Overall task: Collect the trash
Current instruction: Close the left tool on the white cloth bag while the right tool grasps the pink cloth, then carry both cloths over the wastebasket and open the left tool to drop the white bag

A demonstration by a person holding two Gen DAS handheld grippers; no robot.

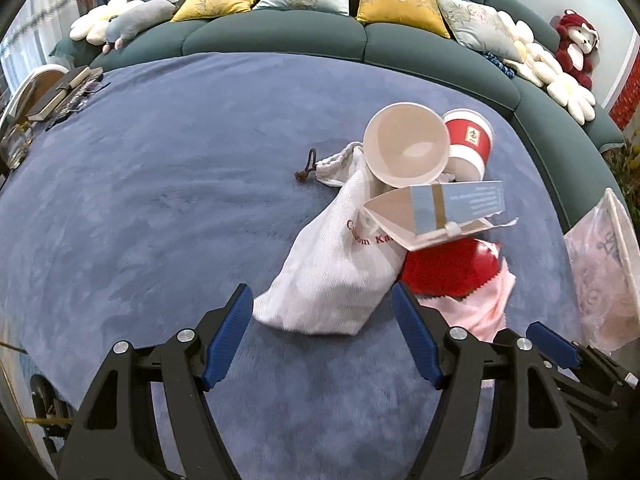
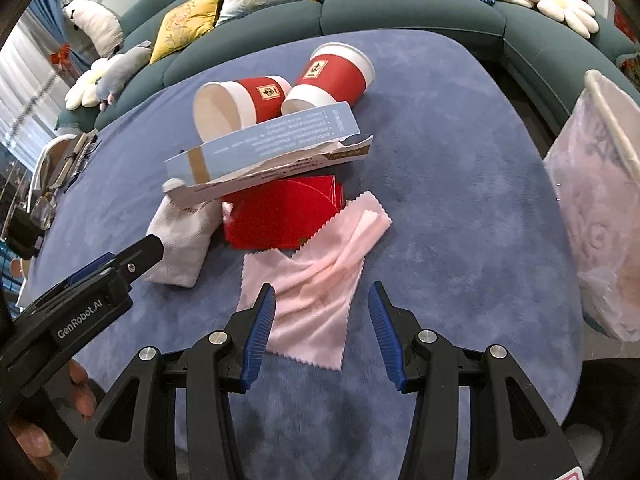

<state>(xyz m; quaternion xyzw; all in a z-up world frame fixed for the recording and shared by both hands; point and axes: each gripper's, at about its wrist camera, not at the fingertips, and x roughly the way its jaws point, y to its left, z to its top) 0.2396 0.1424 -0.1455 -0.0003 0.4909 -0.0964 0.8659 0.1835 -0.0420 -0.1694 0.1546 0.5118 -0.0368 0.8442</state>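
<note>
A pile of trash lies on the blue table: a white cloth drawstring bag [image 1: 332, 276] [image 2: 180, 236], two red-and-white paper cups [image 1: 408, 144] [image 2: 240, 100] [image 2: 336, 76] on their sides, a torn light-blue carton [image 1: 436, 212] [image 2: 264, 148], a red paper sheet [image 1: 448, 268] [image 2: 280, 216] and a pink cloth [image 2: 316, 280] [image 1: 476, 308]. My left gripper [image 1: 322, 336] is open, its jaws on either side of the bag's lower end, just above the table. My right gripper [image 2: 322, 328] is open over the near part of the pink cloth. Neither holds anything.
A bin lined with a pink plastic bag [image 2: 596, 208] [image 1: 604, 272] stands at the table's right edge. A green sofa [image 1: 280, 32] with cushions and plush toys curves behind the table. Books and glass items [image 1: 60, 96] sit at the left edge.
</note>
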